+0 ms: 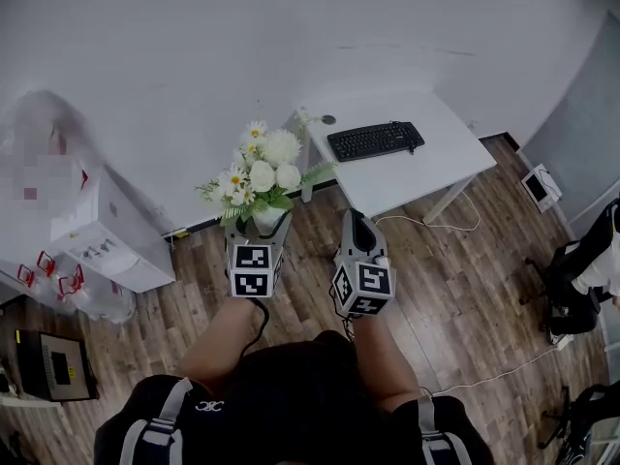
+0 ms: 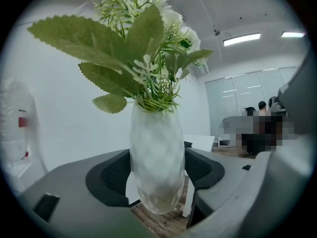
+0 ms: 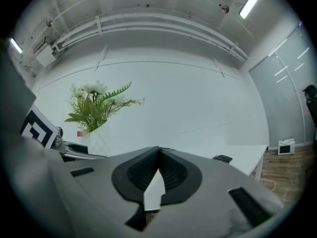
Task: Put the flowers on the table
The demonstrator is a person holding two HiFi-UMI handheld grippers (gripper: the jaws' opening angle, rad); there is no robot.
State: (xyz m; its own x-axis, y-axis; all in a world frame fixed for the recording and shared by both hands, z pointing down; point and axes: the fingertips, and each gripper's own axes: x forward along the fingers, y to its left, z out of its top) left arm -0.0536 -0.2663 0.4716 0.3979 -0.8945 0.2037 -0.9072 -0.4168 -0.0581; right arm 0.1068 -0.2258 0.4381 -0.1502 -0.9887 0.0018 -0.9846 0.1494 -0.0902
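Left tongs [image 2: 157, 171] clamp the pale vase [image 2: 157, 155] of white flowers [image 1: 260, 170], upright above the wood floor [image 1: 436, 289] and apart from the white tabletop [image 1: 436, 158] bearing a keyboard [image 1: 375, 140]. Right tongs [image 3: 158, 170] are closed and empty, apparently just beside the vase.

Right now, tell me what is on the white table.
A black keyboard lies on the white table, and a small dark round thing sits near its back left corner. The flowers in the left gripper hide part of its left edge.
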